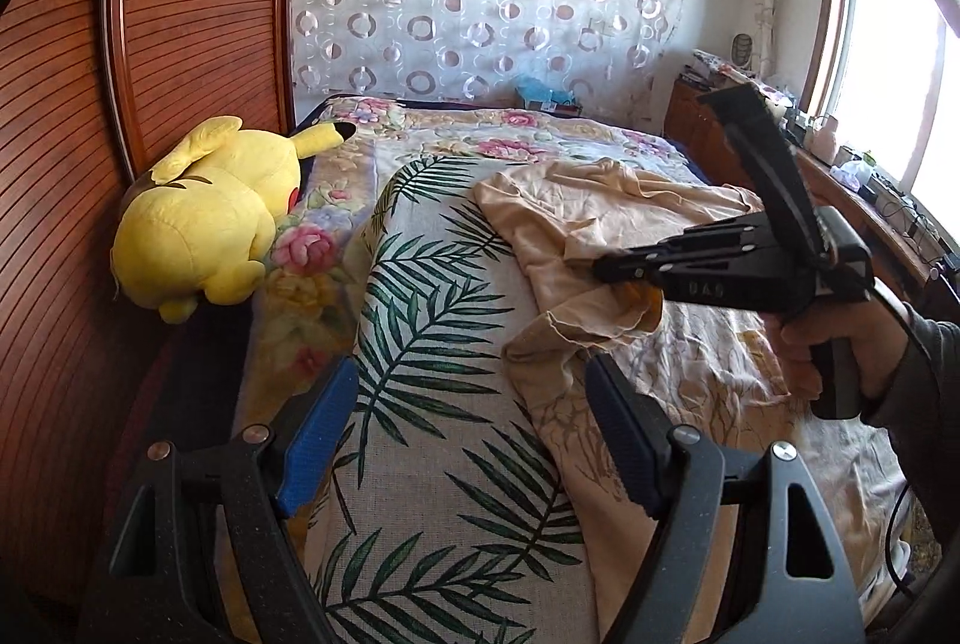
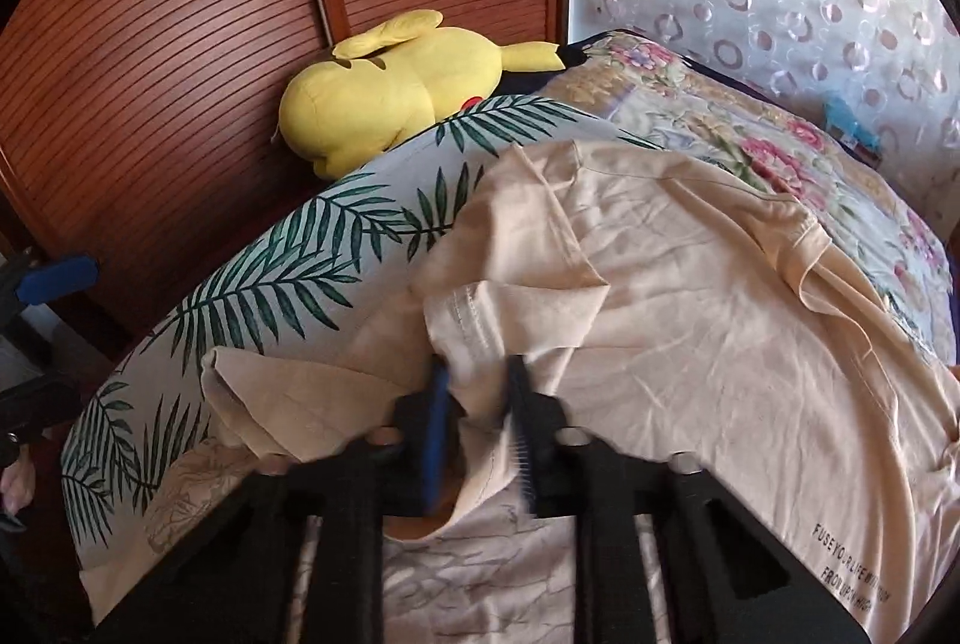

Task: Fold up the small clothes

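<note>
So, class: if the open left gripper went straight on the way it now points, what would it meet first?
Probably the leaf-print cloth on the bed, which fills the gap ahead of the left gripper. The beige shirt lies right of that line; depth is unclear.

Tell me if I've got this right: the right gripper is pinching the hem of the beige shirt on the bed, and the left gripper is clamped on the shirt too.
Not quite. The left gripper is open and holds nothing; the left wrist view shows its fingers spread above the leaf-print cloth. The right gripper does pinch the beige shirt on the bed.
</note>
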The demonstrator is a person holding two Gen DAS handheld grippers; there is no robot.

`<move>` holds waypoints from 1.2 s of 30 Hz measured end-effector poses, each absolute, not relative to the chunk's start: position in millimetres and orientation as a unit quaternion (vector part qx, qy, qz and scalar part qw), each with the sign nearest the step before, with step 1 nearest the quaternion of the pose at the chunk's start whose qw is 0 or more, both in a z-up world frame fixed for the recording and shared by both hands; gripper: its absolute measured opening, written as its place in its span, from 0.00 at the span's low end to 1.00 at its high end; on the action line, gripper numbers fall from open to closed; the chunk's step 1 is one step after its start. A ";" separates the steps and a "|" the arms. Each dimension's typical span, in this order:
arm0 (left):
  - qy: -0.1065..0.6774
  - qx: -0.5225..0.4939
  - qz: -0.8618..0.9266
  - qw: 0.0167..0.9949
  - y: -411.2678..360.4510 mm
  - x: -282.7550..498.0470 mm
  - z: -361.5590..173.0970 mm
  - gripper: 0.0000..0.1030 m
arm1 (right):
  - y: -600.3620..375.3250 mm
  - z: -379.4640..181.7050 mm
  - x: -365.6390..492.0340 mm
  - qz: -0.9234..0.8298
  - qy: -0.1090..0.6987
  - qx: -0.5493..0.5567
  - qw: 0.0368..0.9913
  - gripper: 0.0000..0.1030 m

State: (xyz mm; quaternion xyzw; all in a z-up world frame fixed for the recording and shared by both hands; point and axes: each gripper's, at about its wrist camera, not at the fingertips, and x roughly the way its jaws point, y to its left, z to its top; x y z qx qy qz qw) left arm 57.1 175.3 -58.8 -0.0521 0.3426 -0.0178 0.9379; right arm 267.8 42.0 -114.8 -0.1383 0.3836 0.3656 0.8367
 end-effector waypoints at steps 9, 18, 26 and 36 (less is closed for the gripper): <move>0.349 -0.057 -0.026 0.935 165.1 59.6 -63.0 0.76 | -3.7 -90.4 265.5 0.341 0.322 -0.111 0.876 0.04; 0.358 -0.046 -0.042 0.932 143.3 69.4 -67.4 0.76 | -46.7 -109.4 280.2 0.277 0.338 -0.106 0.893 0.37; 0.364 -0.030 -0.055 0.929 119.2 75.2 -69.1 0.76 | -102.5 -122.2 246.9 0.252 0.355 -0.114 0.893 0.37; 0.352 -0.006 -0.075 0.933 82.6 74.5 -63.0 0.76 | -213.1 -118.7 150.3 0.203 0.369 -0.081 0.903 0.37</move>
